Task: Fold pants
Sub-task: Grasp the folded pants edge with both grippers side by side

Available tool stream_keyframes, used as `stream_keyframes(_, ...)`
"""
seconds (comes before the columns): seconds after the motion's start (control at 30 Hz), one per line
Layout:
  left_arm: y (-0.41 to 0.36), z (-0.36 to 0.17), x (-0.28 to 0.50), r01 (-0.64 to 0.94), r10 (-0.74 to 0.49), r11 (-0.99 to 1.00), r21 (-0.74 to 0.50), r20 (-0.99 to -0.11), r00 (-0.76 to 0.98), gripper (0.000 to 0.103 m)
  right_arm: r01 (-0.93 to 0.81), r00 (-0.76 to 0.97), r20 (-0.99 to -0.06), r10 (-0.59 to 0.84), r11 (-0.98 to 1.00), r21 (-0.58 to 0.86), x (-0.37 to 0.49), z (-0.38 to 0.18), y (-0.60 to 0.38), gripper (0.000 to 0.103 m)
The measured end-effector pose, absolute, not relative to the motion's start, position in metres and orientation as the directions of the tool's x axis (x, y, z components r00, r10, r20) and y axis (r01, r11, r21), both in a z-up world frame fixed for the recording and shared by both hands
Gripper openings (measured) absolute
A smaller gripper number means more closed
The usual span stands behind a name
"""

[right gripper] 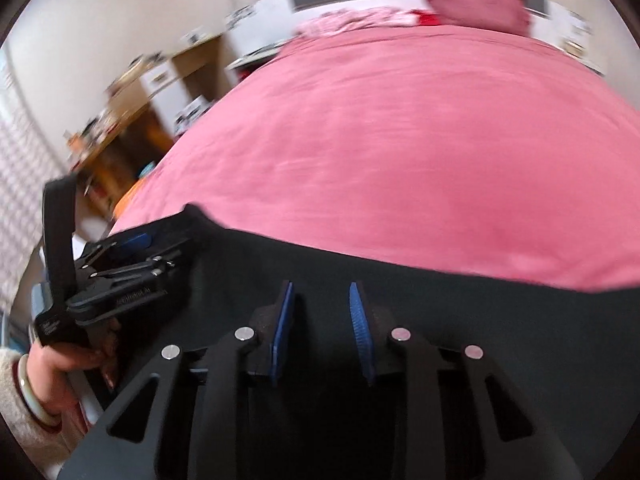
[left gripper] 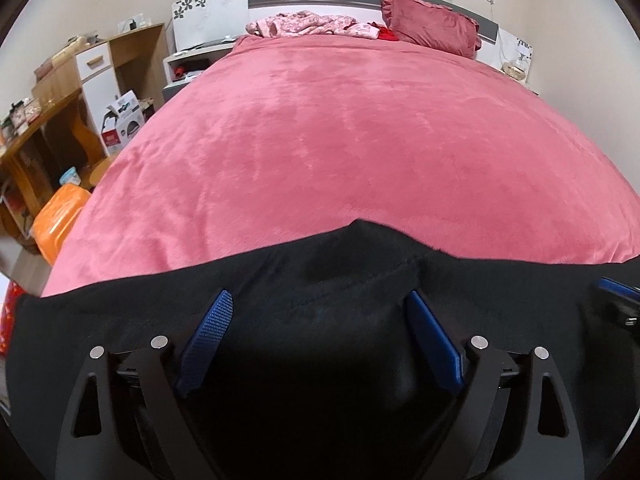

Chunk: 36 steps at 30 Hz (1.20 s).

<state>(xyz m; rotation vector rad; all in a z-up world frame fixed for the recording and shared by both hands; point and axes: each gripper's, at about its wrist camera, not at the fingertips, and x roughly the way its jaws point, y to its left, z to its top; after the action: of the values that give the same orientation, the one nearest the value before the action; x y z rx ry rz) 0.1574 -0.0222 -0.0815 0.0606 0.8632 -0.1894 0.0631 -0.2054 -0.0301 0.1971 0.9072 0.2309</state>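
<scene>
Black pants (left gripper: 320,272) lie across the near edge of a bed with a pink cover (left gripper: 340,140). My left gripper (left gripper: 320,300) is open, its blue fingers wide apart above the black fabric. My right gripper (right gripper: 322,292) is open with a narrower gap, over the pants (right gripper: 440,300) in the blurred right wrist view. The left gripper (right gripper: 132,248) and the hand holding it show at the left of the right wrist view. A blue tip of the right gripper (left gripper: 616,288) shows at the right edge of the left wrist view.
A red pillow (left gripper: 432,20) and crumpled pink clothes (left gripper: 312,26) lie at the headboard. A wooden desk (left gripper: 52,120) with clutter, a box (left gripper: 124,120) and an orange stool (left gripper: 60,216) stand left of the bed. A nightstand (left gripper: 196,64) is at the far left corner.
</scene>
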Motion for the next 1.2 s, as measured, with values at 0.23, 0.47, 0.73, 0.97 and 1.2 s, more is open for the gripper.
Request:
stream_keyframes(0.23, 0.001, -0.084, 0.157, 0.171, -0.159, 0.983, -0.064, -0.765, 0.625, 0.089, -0.213, 0.570, -0.767, 0.295, 0.954, 0.209, 0.105, -0.047, -0.167, 0.030)
stream_keyframes(0.47, 0.000, -0.101, 0.179, 0.160, -0.164, 0.983, -0.086, -0.797, 0.581, 0.100, -0.215, 0.564, -0.770, 0.300, 0.953, 0.213, 0.133, -0.072, -0.161, 0.031)
stream_keyframes(0.73, 0.005, -0.101, 0.179, 0.165, -0.193, 0.979, -0.117, -0.789, 0.584, 0.100, -0.170, 0.622, -0.703, 0.345, 0.936, 0.309, 0.112, -0.053, -0.180, 0.044)
stream_keyframes(0.97, 0.010, -0.091, 0.151, 0.190, -0.211, 0.975, -0.119, -0.772, 0.600, 0.100, 0.005, 0.683, -0.676, 0.277, 0.923, 0.384, 0.040, -0.032, -0.265, 0.055)
stream_keyframes(1.2, 0.006, -0.087, 0.105, 0.222, -0.161, 0.975, -0.018, -0.748, 0.644, 0.100, 0.319, 0.699, -0.711, 0.073, 0.858, 0.402, -0.028, -0.040, -0.387, 0.055)
